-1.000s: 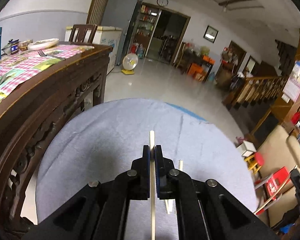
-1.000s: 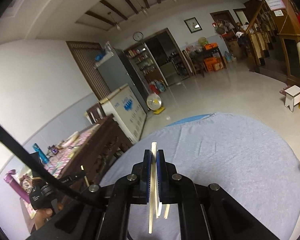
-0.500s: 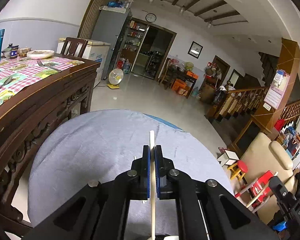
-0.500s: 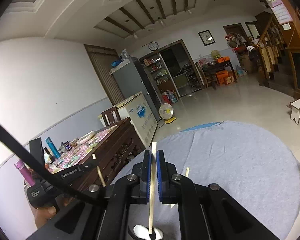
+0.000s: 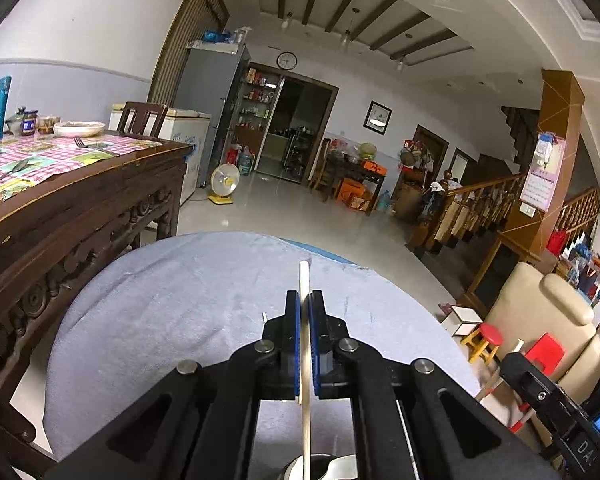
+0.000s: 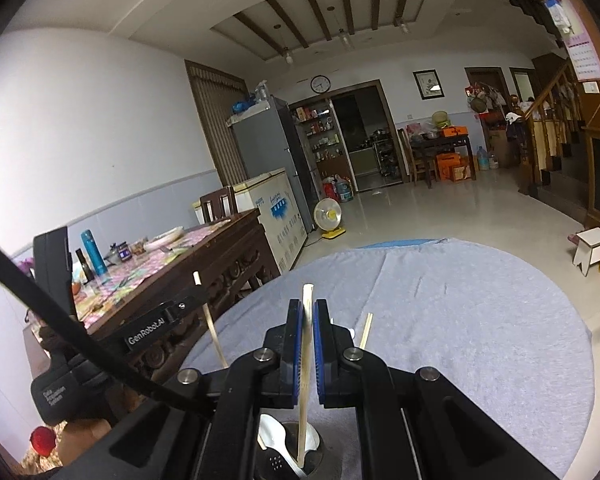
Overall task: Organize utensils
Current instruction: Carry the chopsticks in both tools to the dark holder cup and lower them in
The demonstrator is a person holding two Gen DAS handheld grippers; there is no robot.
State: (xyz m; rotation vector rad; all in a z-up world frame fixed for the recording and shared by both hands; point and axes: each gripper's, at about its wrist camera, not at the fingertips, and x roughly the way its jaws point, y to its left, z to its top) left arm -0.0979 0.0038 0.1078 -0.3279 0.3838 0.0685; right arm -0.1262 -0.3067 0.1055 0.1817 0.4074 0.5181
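My left gripper (image 5: 304, 300) is shut on a pale chopstick (image 5: 305, 276) that stands upright, its lower end over a metal utensil holder (image 5: 324, 468) at the frame's bottom. My right gripper (image 6: 308, 308) is shut on another chopstick (image 6: 307, 296), whose lower end reaches into the utensil holder (image 6: 292, 456), where a white spoon (image 6: 272, 436) sits. In the right wrist view the left gripper (image 6: 198, 292) shows at the left with its chopstick (image 6: 210, 320). Another chopstick (image 6: 366, 330) leans up behind the right finger.
A round table with a grey-blue cloth (image 5: 172, 312) lies under both grippers. A dark carved wooden table (image 5: 72, 200) with a checkered cloth, plate and bottles stands to the left. A beige armchair (image 5: 548, 320) and small stools (image 5: 486, 340) are to the right.
Both grippers have tilted up and lifted, each still holding its chopstick. The utensil holder with the spoon has come into view beneath them.
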